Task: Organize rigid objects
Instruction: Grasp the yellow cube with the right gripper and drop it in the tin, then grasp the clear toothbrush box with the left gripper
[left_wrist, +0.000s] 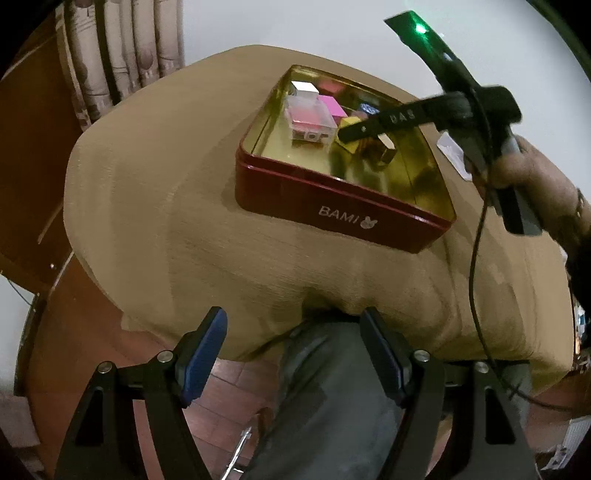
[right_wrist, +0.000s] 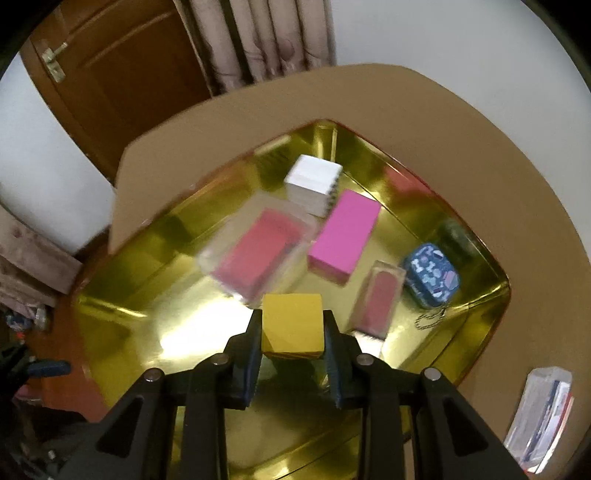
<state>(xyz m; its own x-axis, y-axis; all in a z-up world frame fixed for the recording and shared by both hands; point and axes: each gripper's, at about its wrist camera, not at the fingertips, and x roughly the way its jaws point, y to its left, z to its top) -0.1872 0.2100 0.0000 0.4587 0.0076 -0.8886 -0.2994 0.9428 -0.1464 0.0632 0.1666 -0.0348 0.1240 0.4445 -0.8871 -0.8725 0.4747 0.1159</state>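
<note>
A red BAMI tin (left_wrist: 332, 199) with a gold inside (right_wrist: 147, 314) stands on the tan-clothed table (left_wrist: 166, 206). In it lie a white block (right_wrist: 314, 182), a pink block (right_wrist: 345, 236), a large clear case with a pink insert (right_wrist: 258, 254), a smaller clear case (right_wrist: 380, 299) and a blue patterned mini tin (right_wrist: 432, 275) with a ball chain. My right gripper (right_wrist: 291, 321) is shut on a yellow block (right_wrist: 291, 328) and hovers over the tin's near part; the left wrist view shows the right gripper (left_wrist: 354, 131) above the tin. My left gripper (left_wrist: 293, 317) is open and holds nothing, at the table's near edge.
A clear plastic packet (right_wrist: 543, 410) lies on the cloth right of the tin. A person's hand (left_wrist: 517, 166) holds the right gripper, with a black cable (left_wrist: 474, 258) hanging from it. A grey trouser leg (left_wrist: 332, 387) is below the table edge. Behind are a wooden door (right_wrist: 122, 81) and a curtain (right_wrist: 258, 37).
</note>
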